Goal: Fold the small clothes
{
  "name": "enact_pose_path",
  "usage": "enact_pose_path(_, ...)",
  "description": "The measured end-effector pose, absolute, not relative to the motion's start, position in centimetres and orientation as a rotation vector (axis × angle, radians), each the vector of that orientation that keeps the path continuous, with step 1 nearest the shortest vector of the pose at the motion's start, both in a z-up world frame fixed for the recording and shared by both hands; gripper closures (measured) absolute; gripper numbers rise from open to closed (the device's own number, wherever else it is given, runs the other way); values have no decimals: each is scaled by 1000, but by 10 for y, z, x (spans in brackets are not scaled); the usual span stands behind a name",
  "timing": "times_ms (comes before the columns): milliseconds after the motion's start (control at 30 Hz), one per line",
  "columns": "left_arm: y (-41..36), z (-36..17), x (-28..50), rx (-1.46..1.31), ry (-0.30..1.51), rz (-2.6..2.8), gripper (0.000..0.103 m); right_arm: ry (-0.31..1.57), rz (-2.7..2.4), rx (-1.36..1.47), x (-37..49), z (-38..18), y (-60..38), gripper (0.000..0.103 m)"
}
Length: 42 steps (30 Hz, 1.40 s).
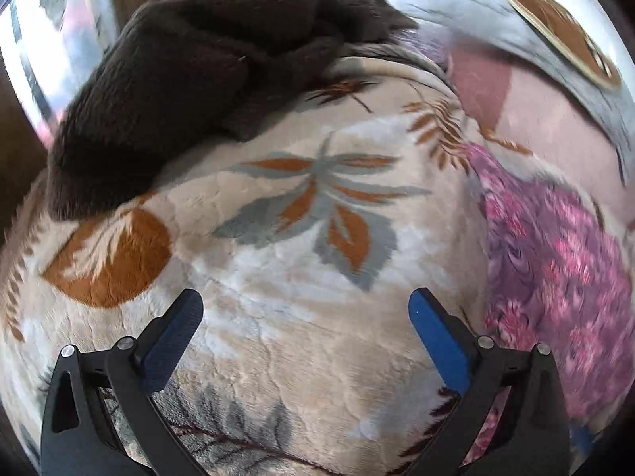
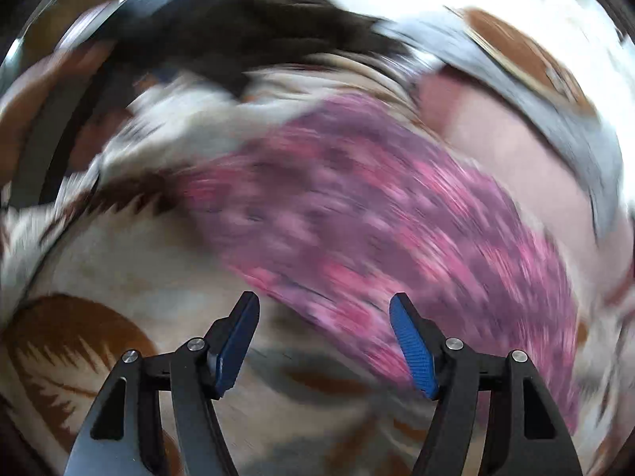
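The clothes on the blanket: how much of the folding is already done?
Nothing looks folded. The brown garment lies crumpled and the pink patterned cloth lies loose on the blanket. Left tool and right tool are open and empty. Both pieces remain.

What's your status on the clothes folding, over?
Left gripper open, empty. Right gripper open, empty. Pink-purple garment and brown garment lie unfolded on leaf-print blanket. Nothing in the way.

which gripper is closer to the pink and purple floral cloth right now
Right. The right gripper hangs open just over the floral cloth; the left gripper is open over bare blanket, cloth off to its side.
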<state>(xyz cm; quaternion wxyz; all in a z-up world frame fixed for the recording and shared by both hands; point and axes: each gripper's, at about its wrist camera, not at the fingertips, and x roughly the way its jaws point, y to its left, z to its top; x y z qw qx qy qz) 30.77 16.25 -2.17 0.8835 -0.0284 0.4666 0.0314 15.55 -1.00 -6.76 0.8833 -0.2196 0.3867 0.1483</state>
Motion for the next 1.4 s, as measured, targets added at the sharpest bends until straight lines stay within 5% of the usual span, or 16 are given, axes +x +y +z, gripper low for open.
enact_pose_path(267, 174, -28, 307, -170, 1015, 49, 0, 707, 211, -577, 212, -74, 47, 29)
enact_pose_path(333, 173, -30, 310, -198, 1027, 19, 0, 707, 199, -571, 223, -75, 46, 48)
enact_pose_path(367, 172, -30, 312, -207, 1032, 5, 0, 722, 199, -562, 227, -75, 43, 81)
enact_pose_path(400, 170, -28, 312, -214, 1036, -7, 0, 714, 198, -539, 229, -72, 38, 86)
enact_pose_path(700, 117, -25, 379, -546, 1177, -427, 0, 579, 189, -426, 201, -45, 3, 88)
enact_pose_path(900, 62, -44, 412, -502, 1344, -463, 0, 567, 201, -356, 200, -37, -18, 89)
enact_pose_path(933, 54, -46, 413, -486, 1359, -453, 5, 566, 204, -345, 199, -36, -21, 89)
enact_pose_path(1000, 43, -44, 413, -468, 1344, -435, 32, 562, 206, -330, 196, -34, -28, 89)
enact_pose_path(1067, 34, -40, 413, -487, 1343, -461, 78, 559, 208, -302, 192, -32, -38, 92)
enact_pose_path(1100, 30, -38, 411, -500, 1350, -466, 85, 561, 213, -285, 189, -31, -42, 92)
enact_pose_path(1400, -17, 9, 398, -396, 1294, -473, 88, 550, 206, -108, 168, -15, -98, 93)
